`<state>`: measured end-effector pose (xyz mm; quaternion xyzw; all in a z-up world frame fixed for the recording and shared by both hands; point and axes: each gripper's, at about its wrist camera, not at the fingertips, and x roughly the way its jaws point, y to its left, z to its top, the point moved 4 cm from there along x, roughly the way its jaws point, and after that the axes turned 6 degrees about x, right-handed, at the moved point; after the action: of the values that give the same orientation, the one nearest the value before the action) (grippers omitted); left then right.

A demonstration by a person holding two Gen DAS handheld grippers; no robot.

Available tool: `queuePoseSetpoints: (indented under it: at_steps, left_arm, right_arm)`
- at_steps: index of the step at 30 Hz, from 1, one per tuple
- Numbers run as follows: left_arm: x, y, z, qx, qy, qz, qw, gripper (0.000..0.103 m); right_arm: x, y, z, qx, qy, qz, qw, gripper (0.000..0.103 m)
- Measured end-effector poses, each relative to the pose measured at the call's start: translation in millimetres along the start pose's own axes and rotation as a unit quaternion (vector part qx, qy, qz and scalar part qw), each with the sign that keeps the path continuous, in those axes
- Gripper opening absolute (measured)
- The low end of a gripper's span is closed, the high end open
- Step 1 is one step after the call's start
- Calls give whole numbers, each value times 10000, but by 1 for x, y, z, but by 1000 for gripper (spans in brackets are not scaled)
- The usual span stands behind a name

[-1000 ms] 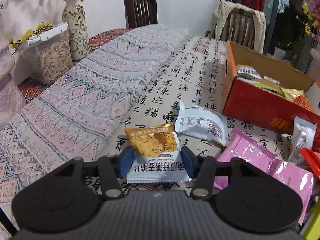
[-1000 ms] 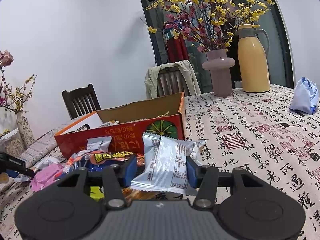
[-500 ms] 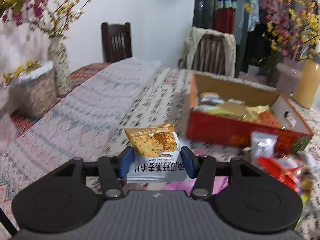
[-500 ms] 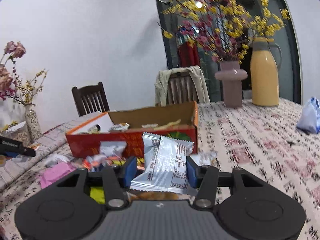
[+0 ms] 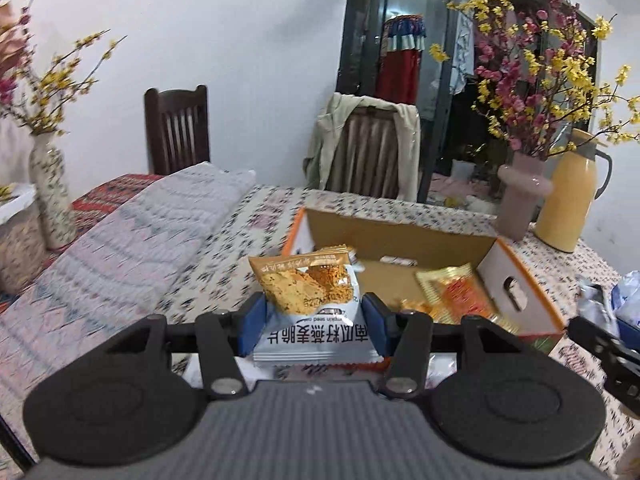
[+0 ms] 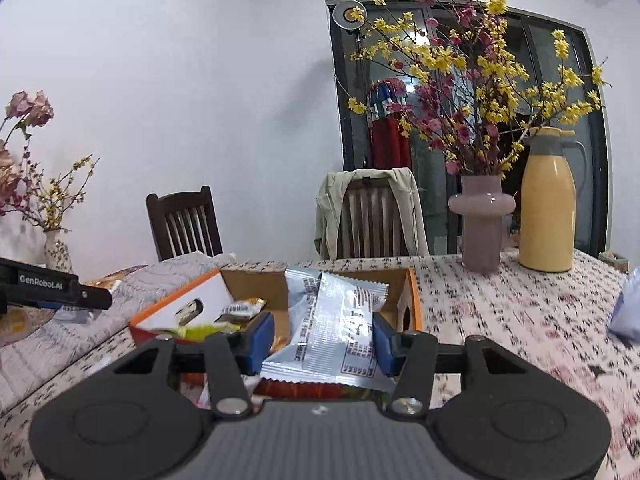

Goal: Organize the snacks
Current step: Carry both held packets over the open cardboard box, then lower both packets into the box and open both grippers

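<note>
The left gripper [image 5: 308, 322] is held above the table, angled slightly downward, its blue pads [image 5: 252, 326] pressed against the sides of a snack packet [image 5: 308, 300]. The right gripper [image 6: 322, 338] is likewise raised and clamped on a silver packet [image 6: 336, 328].

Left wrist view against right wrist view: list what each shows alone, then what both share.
Only the left wrist view: the left gripper shut on an orange-and-white pumpkin-seed crisp packet, and a gold foil packet inside the box.

Only the right wrist view: the right gripper shut on a silver foil snack packet, and a round lamp above the door.

Both: the open red cardboard box, pink vase and yellow thermos jug.
</note>
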<state>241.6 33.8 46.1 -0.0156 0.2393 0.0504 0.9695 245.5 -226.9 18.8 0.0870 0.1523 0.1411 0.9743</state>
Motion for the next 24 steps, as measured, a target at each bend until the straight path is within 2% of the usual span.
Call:
queuePoseSetpoints:
  at_steps: [8,13,16,19,24]
  left_arm:
    - [32,-24,20,-70,-54,-51,9999,54]
    - [57,-28,21,-109,-125,-41,9999,54]
    - [69,-26,10,-48,-301,42,9995,54]
    - [79,-25,6,-4,-163,29,9999,54]
    - [75,-19,4,-139,-222,28,9997,54]
  right_arm:
    - [47,7,19,-27,54,-38,10000,51]
    - [76,6,16,45,55,-56,10000,51]
    - [83,3,5,67,-2,-58,10000,51]
    - [88,3,-2,63,170,-24,9998,51]
    - [89,4,-7,31,303,-87,9995,51]
